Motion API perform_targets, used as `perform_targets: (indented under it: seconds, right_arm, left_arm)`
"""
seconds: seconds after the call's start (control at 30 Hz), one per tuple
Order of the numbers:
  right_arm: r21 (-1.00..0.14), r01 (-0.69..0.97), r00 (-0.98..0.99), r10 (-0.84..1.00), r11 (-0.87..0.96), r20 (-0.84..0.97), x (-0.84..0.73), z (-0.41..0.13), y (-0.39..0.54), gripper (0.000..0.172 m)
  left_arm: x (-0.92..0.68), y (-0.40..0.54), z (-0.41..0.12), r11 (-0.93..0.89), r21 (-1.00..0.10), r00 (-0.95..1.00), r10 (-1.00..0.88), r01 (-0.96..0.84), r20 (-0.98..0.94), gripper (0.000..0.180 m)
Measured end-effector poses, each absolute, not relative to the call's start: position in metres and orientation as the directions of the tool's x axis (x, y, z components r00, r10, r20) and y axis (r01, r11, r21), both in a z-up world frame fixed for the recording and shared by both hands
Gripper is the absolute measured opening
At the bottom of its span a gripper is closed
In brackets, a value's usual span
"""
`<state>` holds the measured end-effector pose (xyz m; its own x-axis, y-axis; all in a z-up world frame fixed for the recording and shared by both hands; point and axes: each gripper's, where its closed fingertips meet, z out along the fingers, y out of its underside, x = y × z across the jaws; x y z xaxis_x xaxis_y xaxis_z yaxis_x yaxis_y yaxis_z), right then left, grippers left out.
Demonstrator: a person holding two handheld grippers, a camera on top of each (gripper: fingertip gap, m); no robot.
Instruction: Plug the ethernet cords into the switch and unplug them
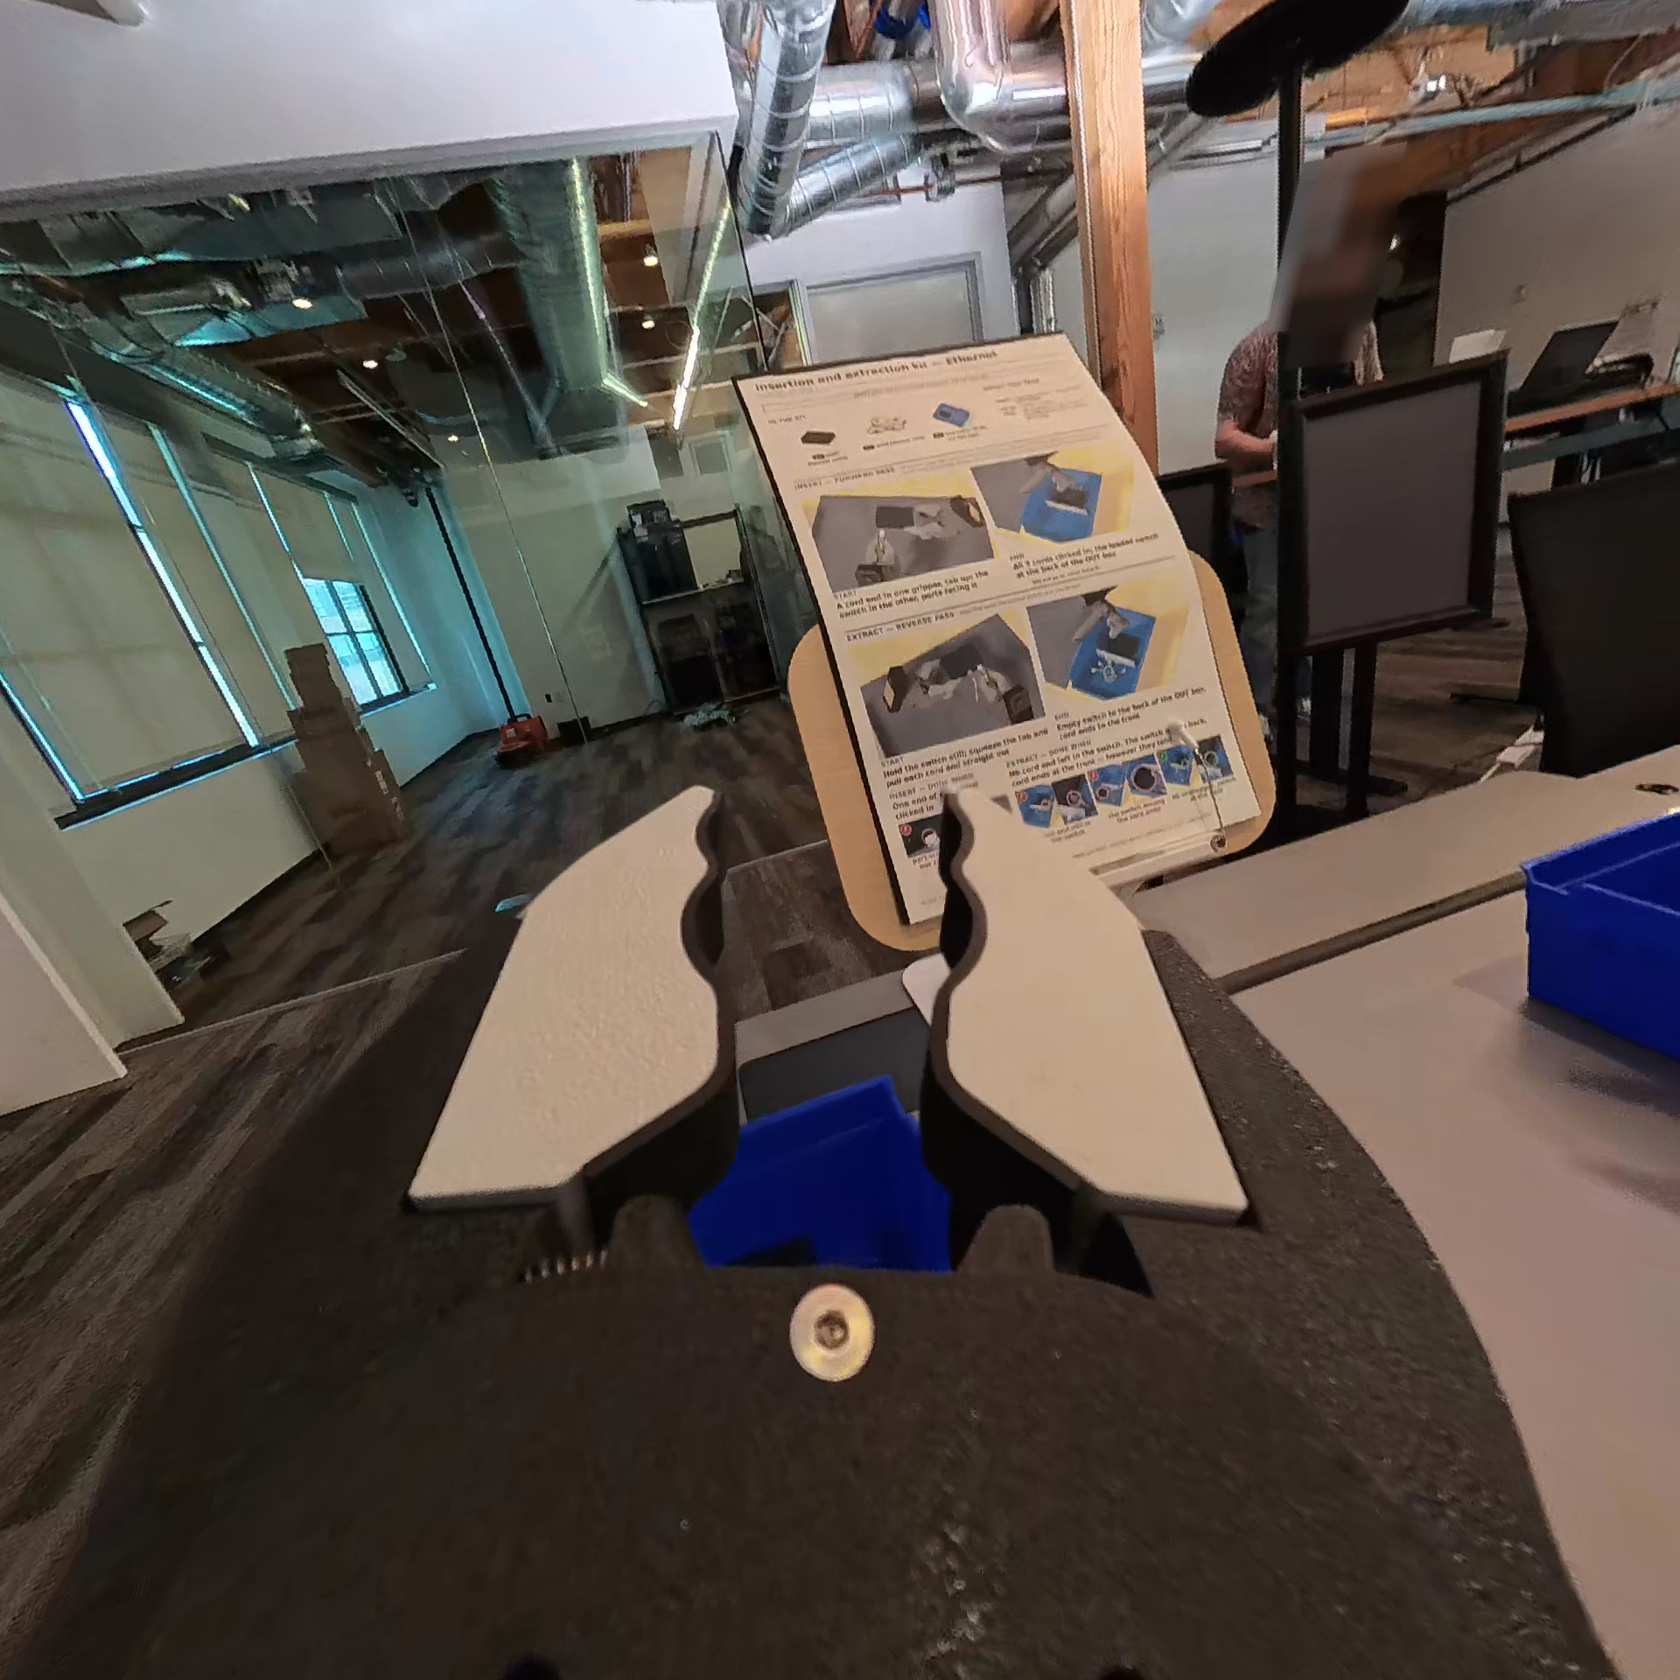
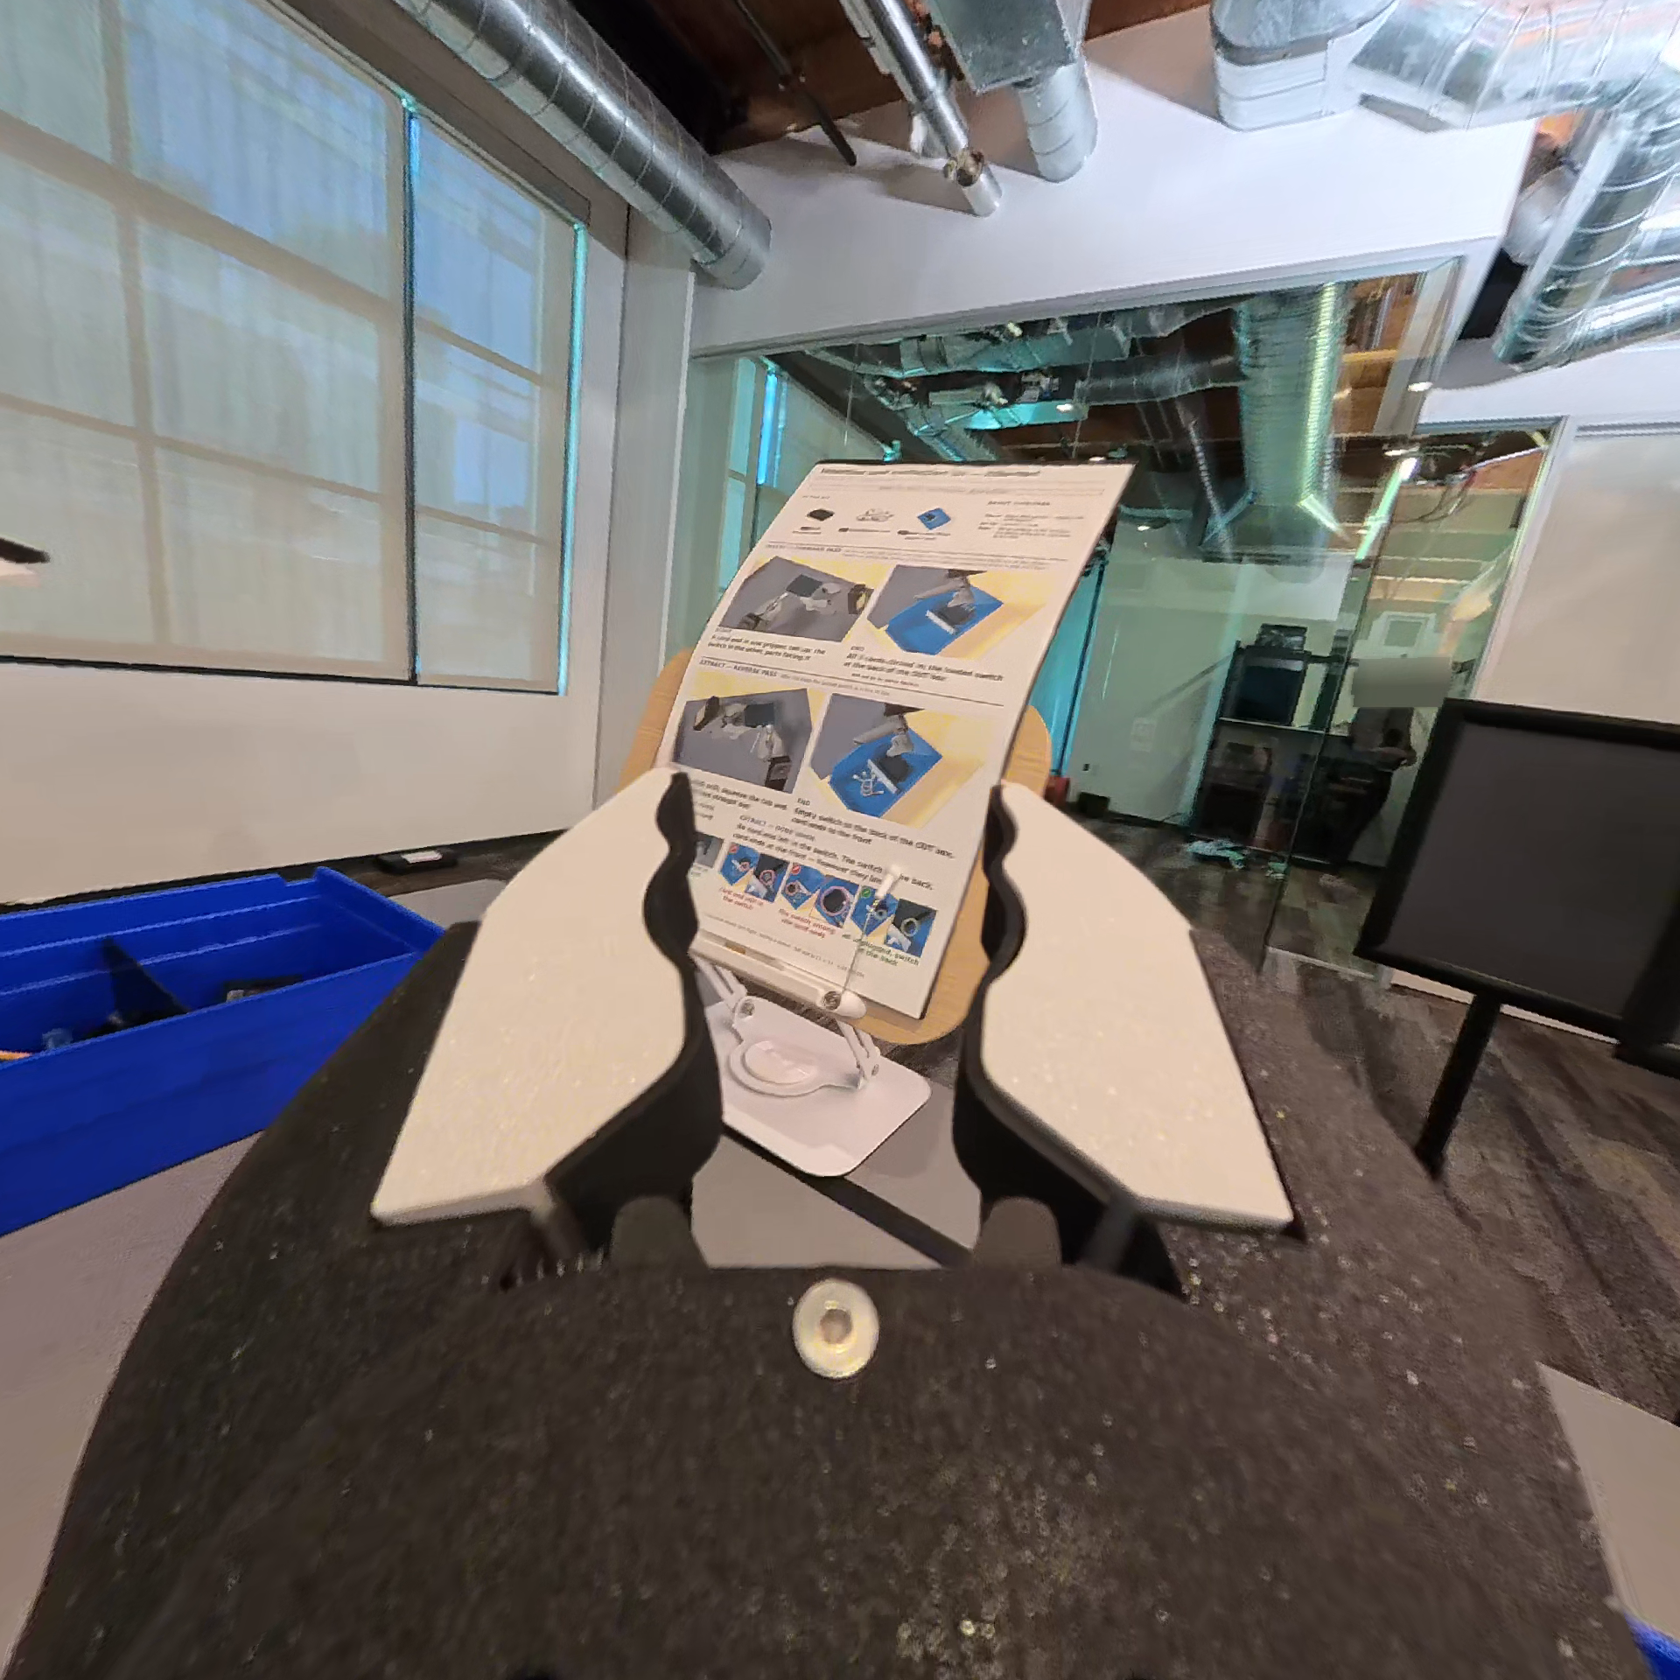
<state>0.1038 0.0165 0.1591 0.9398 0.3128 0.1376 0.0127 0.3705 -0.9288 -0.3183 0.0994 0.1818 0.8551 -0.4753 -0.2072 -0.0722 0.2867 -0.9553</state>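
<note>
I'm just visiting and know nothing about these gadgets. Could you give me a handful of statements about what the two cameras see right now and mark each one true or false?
1. Both grippers' fingers stand apart with nothing held between them. True: left gripper, right gripper.
2. A printed instruction sheet stands propped on a stand ahead of the grippers. True.
3. The bin on the table is red. False: it is blue.
4. The right gripper is pushing an ethernet cord into the switch. False: its fingers hold nothing, and no cord is clearly visible.
5. The bin has a divider inside. True: a dark partition shows in the right wrist view.
</note>
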Motion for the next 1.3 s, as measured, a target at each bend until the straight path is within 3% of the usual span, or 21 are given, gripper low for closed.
perform_targets:
  seconds: [0.13,0.4,0.6,0.8,1.3]
  right_arm:
    - [-0.934,0.031,0.924,0.346,0.355,0.162,0.099,0.156,0.015,0.043]
    - [-0.958,0.006,0.945,0.312,0.288,0.099,0.115,0.149,0.019,0.032]
    - [-0.971,0.093,0.987,0.107,0.221,0.119,0.137,0.149,0.019,0.034]
    - [-0.959,0.216,0.974,0.028,0.184,0.225,0.128,0.158,0.009,0.037]
    - [-0.953,0.246,0.946,0.169,0.18,0.276,0.097,0.152,0.013,0.034]
  left_arm:
    - [-0.32,0.101,0.178,0.269,-0.956,0.857,-0.46,-0.116,-0.233,0.042]
    - [-0.354,0.11,0.17,0.145,-0.982,0.931,-0.328,-0.118,-0.161,0.037]
    - [-0.376,0.111,0.172,0.134,-0.988,0.965,-0.24,-0.075,-0.106,0.038]
    - [-0.372,0.11,0.167,0.099,-0.991,0.953,-0.284,-0.084,-0.11,0.036]
    - [-0.359,0.103,0.167,0.102,-0.983,0.923,-0.339,-0.155,-0.181,0.032]
